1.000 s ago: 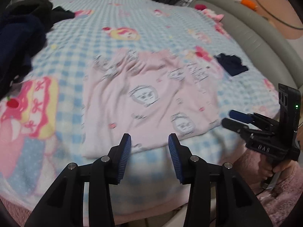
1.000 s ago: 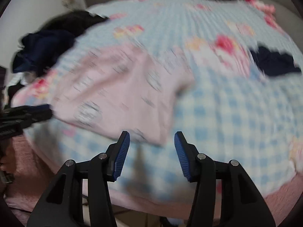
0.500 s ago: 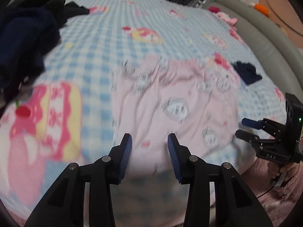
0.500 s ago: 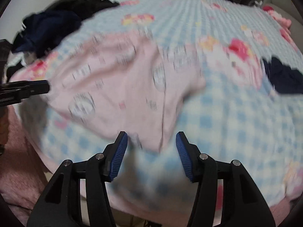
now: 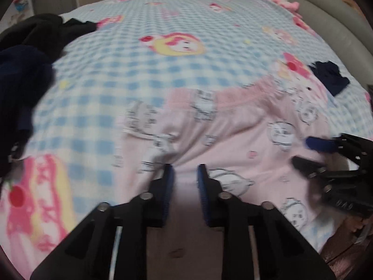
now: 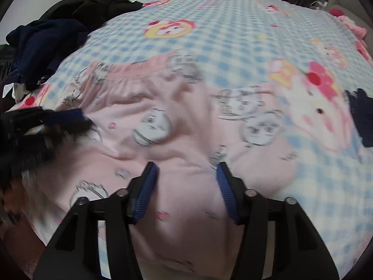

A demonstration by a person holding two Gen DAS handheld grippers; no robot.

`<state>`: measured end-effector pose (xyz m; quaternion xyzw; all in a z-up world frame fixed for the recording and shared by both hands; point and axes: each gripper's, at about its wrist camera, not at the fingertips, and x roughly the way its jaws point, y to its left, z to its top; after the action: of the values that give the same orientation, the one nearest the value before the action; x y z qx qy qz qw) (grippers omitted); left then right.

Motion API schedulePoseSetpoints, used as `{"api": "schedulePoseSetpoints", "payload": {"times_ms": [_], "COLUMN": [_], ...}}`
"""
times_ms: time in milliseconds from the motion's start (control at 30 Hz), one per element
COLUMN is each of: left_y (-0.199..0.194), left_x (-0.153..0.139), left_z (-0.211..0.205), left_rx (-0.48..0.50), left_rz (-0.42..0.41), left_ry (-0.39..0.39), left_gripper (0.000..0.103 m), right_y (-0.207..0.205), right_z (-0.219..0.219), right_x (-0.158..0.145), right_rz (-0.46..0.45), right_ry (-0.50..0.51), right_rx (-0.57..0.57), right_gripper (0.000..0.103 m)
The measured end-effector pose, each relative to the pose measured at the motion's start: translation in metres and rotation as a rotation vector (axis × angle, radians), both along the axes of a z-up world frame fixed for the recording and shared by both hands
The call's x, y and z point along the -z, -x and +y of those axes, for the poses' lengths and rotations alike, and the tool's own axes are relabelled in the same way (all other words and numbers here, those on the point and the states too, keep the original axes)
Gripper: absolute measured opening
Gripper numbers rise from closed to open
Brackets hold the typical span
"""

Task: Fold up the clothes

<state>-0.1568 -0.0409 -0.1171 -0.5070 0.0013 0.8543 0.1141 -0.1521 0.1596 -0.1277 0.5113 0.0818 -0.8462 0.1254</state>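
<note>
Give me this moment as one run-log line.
phase: grasp | left gripper: closing on pink garment | right gripper: closing, garment between jaws | surface: checked blanket

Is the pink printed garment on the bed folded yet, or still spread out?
Still spread out: the pink garment lies open and wrinkled on the checked blanket, waistband at its far edge, no fold visible.

Right gripper low over pink garment, jaws closing, pink cloth bunched between them; pads not clearly pressing on it. Garment crumpled, printed with cartoon faces, waistband at far left edge. It lies on blue-checked blanket with pink and yellow cartoon patches. Left gripper blurred at left edge, on the garment's left part. Dark clothes pile far left. Small navy item at right edge, apart from the garment
</note>
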Motion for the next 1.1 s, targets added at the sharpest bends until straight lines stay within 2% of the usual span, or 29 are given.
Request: {"api": "schedulePoseSetpoints", "payload": {"times_ms": [67,133,167,233,300,333,400,433,467,533,567,633,733,800,833,900,967,1000,1033,1100], "left_y": [-0.002,-0.006,-0.010,-0.016,-0.014,-0.012,-0.010,-0.011,-0.014,-0.017,-0.015,-0.009,0.000,0.008,0.014,0.030,0.041,0.044,0.044,0.038], "left_x": [-0.008,-0.018,-0.023,-0.030,-0.018,-0.009,0.007,0.010,0.008,0.000,-0.003,-0.012,-0.025,-0.031,-0.027,-0.011,0.000,-0.001,-0.006,-0.022], "left_z": [-0.006,-0.005,0.002,0.019,0.038,0.042,0.035,0.027,0.018,0.003,-0.007,-0.022,-0.015,-0.002,0.004,0.017,0.013,0.006,-0.003,-0.022], "left_rx": [-0.018,-0.007,0.028,0.109,0.145,0.146,0.123,0.115,0.102,0.071,0.065,0.024,0.038,0.071,0.077,0.075,0.064,0.049,0.028,-0.031], "left_rz": [0.005,0.025,0.045,0.065,0.023,0.002,-0.030,-0.031,-0.024,-0.001,-0.006,-0.009,0.030,0.044,0.035,0.002,-0.027,-0.030,-0.026,0.023], "left_ry": [-0.040,-0.089,-0.116,-0.165,-0.108,-0.068,-0.015,-0.017,-0.006,0.046,0.023,-0.040,-0.076,-0.097,-0.077,0.009,0.057,0.047,0.021,0.029], "left_gripper": [0.018,0.030,0.041,0.045,0.041,0.041,0.041,0.040,0.038,0.034,0.031,0.031,0.041,0.044,0.044,0.044,0.043,0.043,0.043,0.043], "right_y": [0.001,0.002,0.002,0.000,0.005,0.008,0.019,0.021,0.021,0.015,0.012,0.011,0.011,0.013,0.017,0.026,0.039,0.044,0.047,0.043], "right_z": [0.012,0.018,0.013,-0.005,-0.026,-0.033,-0.038,-0.032,-0.025,-0.013,-0.007,0.003,0.003,-0.007,-0.014,-0.028,-0.035,-0.033,-0.025,-0.011], "right_x": [-0.005,-0.013,-0.020,-0.029,-0.028,-0.023,0.001,0.009,0.012,0.008,0.005,-0.002,-0.018,-0.029,-0.028,-0.023,-0.003,0.003,0.004,-0.007], "right_rz": [-0.003,-0.008,0.009,0.048,0.036,0.025,-0.017,-0.033,-0.038,-0.001,0.006,0.007,0.041,0.063,0.054,0.038,0.019,0.006,-0.008,0.013], "right_ry": [0.012,0.051,0.054,0.057,0.059,0.040,-0.040,-0.026,-0.008,-0.039,-0.043,-0.014,0.025,0.058,0.050,0.017,-0.069,-0.081,-0.049,-0.011], "right_rx": [0.037,0.064,0.054,-0.008,-0.064,-0.076,-0.048,-0.034,-0.022,0.003,0.009,0.023,0.036,-0.009,-0.026,-0.056,-0.053,-0.045,-0.029,0.005], "right_gripper": [0.051,0.051,0.053,0.054,0.057,0.044,0.050,0.050,0.050,0.052,0.052,0.052,0.054,0.054,0.057,0.058,0.058,0.058,0.058,0.060]}}
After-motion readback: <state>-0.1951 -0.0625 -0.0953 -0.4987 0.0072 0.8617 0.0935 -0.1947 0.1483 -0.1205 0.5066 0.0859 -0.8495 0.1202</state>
